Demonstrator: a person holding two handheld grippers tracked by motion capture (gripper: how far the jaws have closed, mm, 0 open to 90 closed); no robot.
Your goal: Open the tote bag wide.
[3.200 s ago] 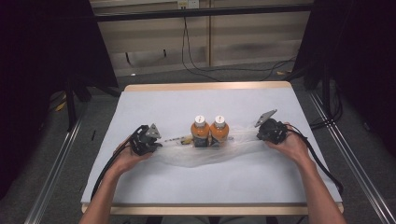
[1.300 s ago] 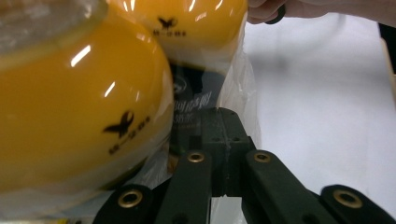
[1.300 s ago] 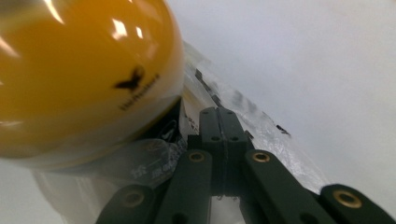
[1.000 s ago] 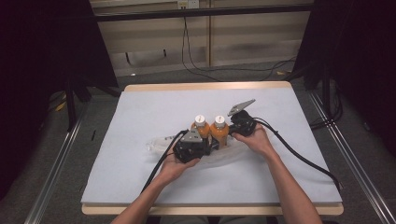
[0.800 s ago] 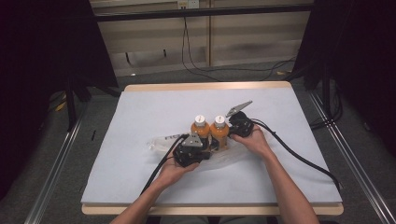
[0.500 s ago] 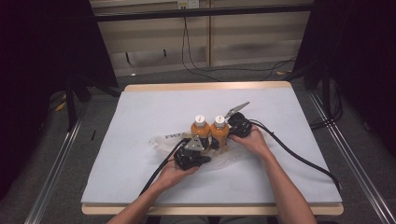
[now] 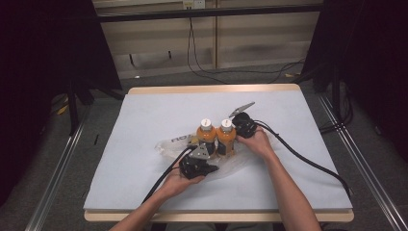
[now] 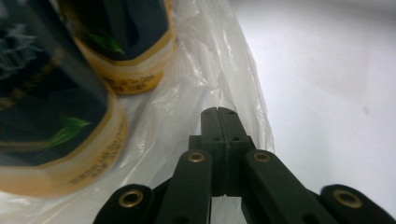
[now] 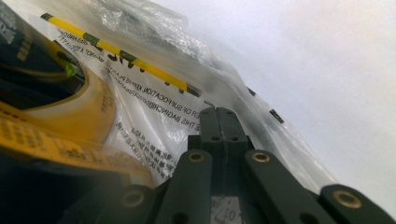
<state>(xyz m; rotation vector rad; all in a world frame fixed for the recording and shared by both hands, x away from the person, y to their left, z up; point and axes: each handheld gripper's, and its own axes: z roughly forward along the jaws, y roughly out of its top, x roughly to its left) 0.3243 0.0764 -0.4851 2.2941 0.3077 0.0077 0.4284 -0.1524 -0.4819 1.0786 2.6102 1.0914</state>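
Room: dark, cables on floor (image 7: 202, 57).
Table (image 7: 144, 125): white top, wooden edge.
Bottles (image 7: 216, 137): two, upright, mid-table, on bag (image 7: 168, 144).
Left gripper (image 8: 218, 112): clenched on bag.
Right gripper (image 9: 218, 112): clenched on bag.

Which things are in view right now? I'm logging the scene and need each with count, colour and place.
bottles: two, orange with white caps and dark labels, upright side by side mid-table on the bag
plastic bag: one, clear with printed text, lying crumpled under and around the bottles
table: one, white top with wooden edge
left gripper: one, black, jaws shut on the plastic bag in front of the bottles
right gripper: one, black, jaws shut on the plastic bag beside the right-hand bottle
forearms: two, bare, coming in from the bottom edge
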